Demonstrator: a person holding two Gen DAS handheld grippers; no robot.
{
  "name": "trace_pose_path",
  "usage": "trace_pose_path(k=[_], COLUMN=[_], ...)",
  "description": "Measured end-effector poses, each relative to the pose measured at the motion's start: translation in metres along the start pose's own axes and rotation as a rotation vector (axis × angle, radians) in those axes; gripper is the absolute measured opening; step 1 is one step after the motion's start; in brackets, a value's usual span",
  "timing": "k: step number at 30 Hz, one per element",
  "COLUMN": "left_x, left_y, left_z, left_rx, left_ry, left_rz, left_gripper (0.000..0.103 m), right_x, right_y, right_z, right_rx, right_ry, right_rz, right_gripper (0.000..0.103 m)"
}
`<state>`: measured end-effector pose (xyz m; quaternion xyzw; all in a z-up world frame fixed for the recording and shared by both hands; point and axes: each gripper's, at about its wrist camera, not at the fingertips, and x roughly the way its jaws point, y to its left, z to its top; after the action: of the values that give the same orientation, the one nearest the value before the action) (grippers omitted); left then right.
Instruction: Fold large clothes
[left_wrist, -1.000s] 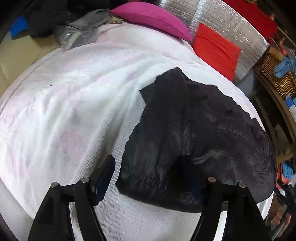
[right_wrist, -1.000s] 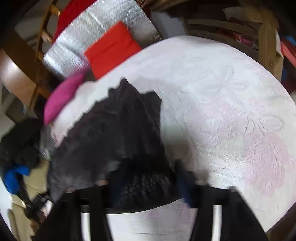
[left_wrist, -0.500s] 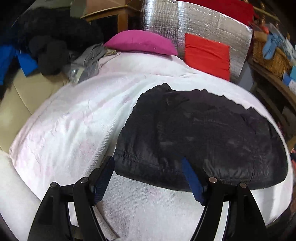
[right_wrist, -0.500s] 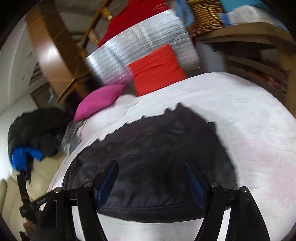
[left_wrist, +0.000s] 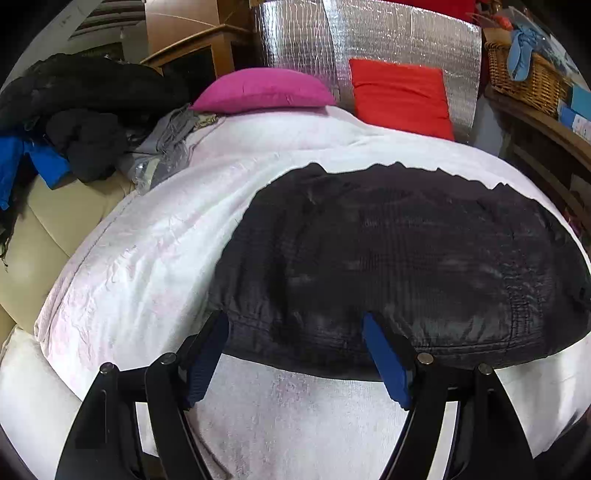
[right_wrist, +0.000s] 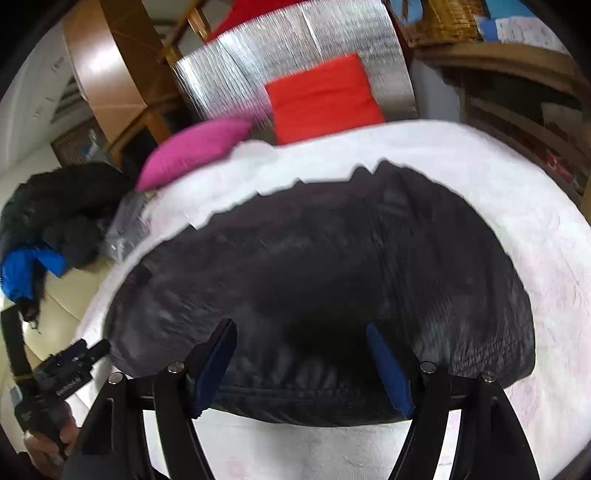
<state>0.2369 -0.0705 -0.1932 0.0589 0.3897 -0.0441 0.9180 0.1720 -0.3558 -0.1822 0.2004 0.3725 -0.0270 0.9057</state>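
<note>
The black garment (left_wrist: 399, 266) looks like a quilted, padded jacket, already doubled over into a broad slab on the white bedcover (left_wrist: 147, 258). I'd judge it soft and puffy rather than stiff, light for its bulk, with a slick shell that could slide in a loose pinch and spring back open when let go. The stitched hem along its near edge looks the firmest place to take hold, one grip toward each end, catching all the layers together. In the left wrist view it fills the centre and right of the frame, and the left gripper (left_wrist: 295, 354) sits at bottom centre with its blue pads spread wide and nothing between them; the hem lies just beyond the tips, the left pad near the garment's lower left corner. In the right wrist view the garment (right_wrist: 332, 277) spreads across the middle, and the right gripper (right_wrist: 299, 365), likewise wide open and empty, hovers over the near hem. The other handle shows at lower left.
</note>
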Motion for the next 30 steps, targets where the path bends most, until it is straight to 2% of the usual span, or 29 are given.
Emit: trace_pose_path(k=[5, 9, 11, 14, 16, 18, 19, 21, 23, 26, 30], left_x=[0.016, 0.024, 0.025, 0.027, 0.027, 0.025, 0.024, 0.021, 0.018, 0.011, 0.008], left_y=[-0.005, -0.005, -0.005, -0.006, -0.006, -0.006, -0.006, -0.006, -0.007, -0.007, -0.004], left_z=[-0.003, -0.002, -0.001, -0.001, 0.000, 0.000, 0.000, 0.000, 0.000, 0.000, 0.002], left_rx=[0.007, 0.005, 0.002, 0.001, 0.002, 0.004, 0.006, 0.015, 0.020, 0.027, 0.029], left_ry=[0.027, 0.038, 0.036, 0.037, 0.035, 0.034, 0.034, 0.034, 0.034, 0.022, 0.019], left_rz=[0.001, -0.006, -0.006, -0.005, -0.006, -0.007, -0.005, 0.000, 0.005, 0.014, 0.007], left_gripper=[0.076, 0.077, 0.079, 0.080, 0.080, 0.080, 0.080, 0.080, 0.080, 0.080, 0.080], right_x=[0.022, 0.022, 0.015, 0.003, 0.010, 0.030, 0.033, 0.024, 0.010, -0.014, -0.023], right_y=[0.004, 0.007, 0.003, -0.001, -0.005, -0.011, -0.009, 0.003, 0.006, 0.009, -0.006], right_z=[-0.011, -0.008, 0.001, 0.014, 0.014, 0.008, 0.005, 0.003, 0.003, 0.000, 0.005], right_rx=[-0.080, -0.106, -0.059, -0.014, -0.004, 0.004, -0.019, -0.064, -0.046, -0.048, -0.018], right_ry=[0.109, 0.154, 0.131, 0.048, 0.059, 0.133, 0.137, 0.129, 0.109, 0.056, 0.042], right_rz=[-0.063, -0.080, -0.064, -0.059, -0.096, -0.131, -0.151, -0.175, -0.152, -0.182, -0.212], right_gripper=[0.076, 0.076, 0.076, 0.076, 0.076, 0.076, 0.076, 0.076, 0.076, 0.076, 0.076])
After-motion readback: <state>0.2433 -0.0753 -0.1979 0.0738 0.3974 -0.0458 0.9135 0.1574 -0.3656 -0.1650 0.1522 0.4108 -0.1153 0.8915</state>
